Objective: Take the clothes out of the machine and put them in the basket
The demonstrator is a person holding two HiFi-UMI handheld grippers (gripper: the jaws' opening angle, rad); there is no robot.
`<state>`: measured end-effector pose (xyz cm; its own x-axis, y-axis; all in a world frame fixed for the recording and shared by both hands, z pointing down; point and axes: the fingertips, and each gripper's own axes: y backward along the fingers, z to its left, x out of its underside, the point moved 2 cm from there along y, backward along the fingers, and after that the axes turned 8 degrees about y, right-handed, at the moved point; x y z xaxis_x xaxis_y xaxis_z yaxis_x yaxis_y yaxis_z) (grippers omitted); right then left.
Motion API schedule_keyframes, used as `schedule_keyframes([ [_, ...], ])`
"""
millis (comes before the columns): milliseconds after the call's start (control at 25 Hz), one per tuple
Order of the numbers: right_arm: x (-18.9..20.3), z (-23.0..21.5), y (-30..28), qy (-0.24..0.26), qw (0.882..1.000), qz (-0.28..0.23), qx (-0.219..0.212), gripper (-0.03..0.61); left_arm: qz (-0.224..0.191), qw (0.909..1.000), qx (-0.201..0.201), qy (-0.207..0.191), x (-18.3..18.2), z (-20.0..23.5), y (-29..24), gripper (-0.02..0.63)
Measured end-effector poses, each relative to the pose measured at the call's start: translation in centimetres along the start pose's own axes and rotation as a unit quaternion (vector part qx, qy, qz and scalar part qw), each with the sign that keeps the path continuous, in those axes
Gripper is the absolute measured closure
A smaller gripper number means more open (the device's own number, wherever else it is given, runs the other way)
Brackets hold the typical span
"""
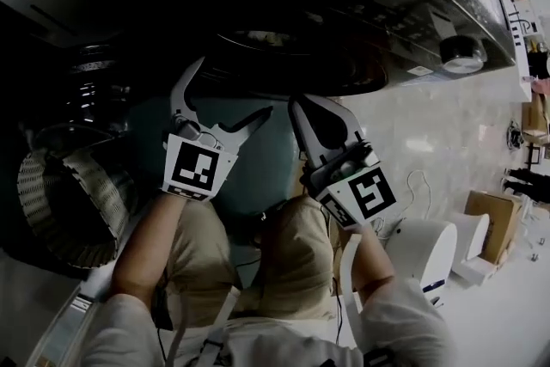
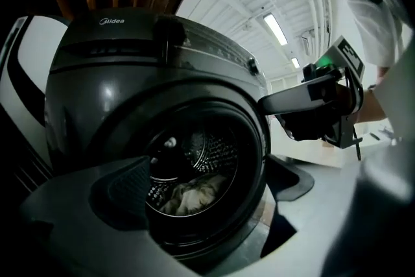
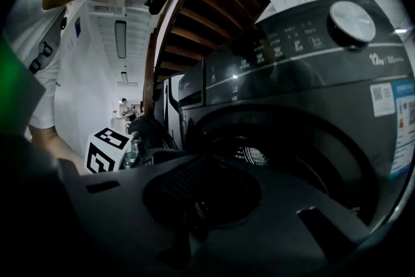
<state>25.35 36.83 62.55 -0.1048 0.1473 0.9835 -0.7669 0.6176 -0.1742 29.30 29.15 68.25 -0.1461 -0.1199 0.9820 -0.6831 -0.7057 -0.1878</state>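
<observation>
A dark front-loading washing machine [image 1: 404, 21] stands before me, and its round opening [image 2: 194, 172] is uncovered. Pale crumpled clothes [image 2: 191, 194] lie at the bottom of the drum. A woven basket [image 1: 69, 193] stands on the floor to the left. My left gripper [image 1: 232, 90] is open and empty, held in front of the opening, with the drum showing between its jaws [image 2: 214, 178]. My right gripper [image 1: 314, 103] hovers beside it, also short of the opening, and looks shut on nothing [image 3: 259, 204].
The person's knees in tan trousers [image 1: 296, 253] are just below the grippers. On the pale floor to the right stand a white rounded device [image 1: 425, 249] and a cardboard box [image 1: 490, 223]. Another machine [image 3: 185, 94] stands further left under wooden stairs [image 3: 207, 3].
</observation>
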Motion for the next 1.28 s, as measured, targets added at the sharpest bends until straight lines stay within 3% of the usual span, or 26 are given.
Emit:
schedule_keyframes([
  [200, 7.2, -2.1, -3.6, 0.041, 0.999, -0.009, 0.003, 0.565, -0.001, 0.9996, -0.021, -0.016, 6.3, 1.6, -2.5, 0.075],
  [360, 11.0, -4.1, -6.0, 0.053, 0.998, -0.028, 0.011, 0.566, -0.014, 0.9984, -0.022, -0.051, 9.4, 2.2, -5.6, 0.077],
  [720, 14.0, -5.8, -5.6, 0.076, 0.993, -0.084, 0.033, 0.565, -0.007, 0.9941, 0.009, -0.108, 12.0, 2.4, -11.5, 0.077],
  [1120, 15.0, -6.2, -3.8, 0.061, 0.992, -0.105, 0.045, 0.566, 0.080, 0.9836, 0.022, -0.160, 11.5, 4.0, -17.5, 0.077],
  [1280, 15.3, -6.7, -2.9, 0.052, 0.990, -0.118, 0.051, 0.565, 0.129, 0.9790, 0.046, -0.151, 11.8, 4.8, -21.0, 0.075],
])
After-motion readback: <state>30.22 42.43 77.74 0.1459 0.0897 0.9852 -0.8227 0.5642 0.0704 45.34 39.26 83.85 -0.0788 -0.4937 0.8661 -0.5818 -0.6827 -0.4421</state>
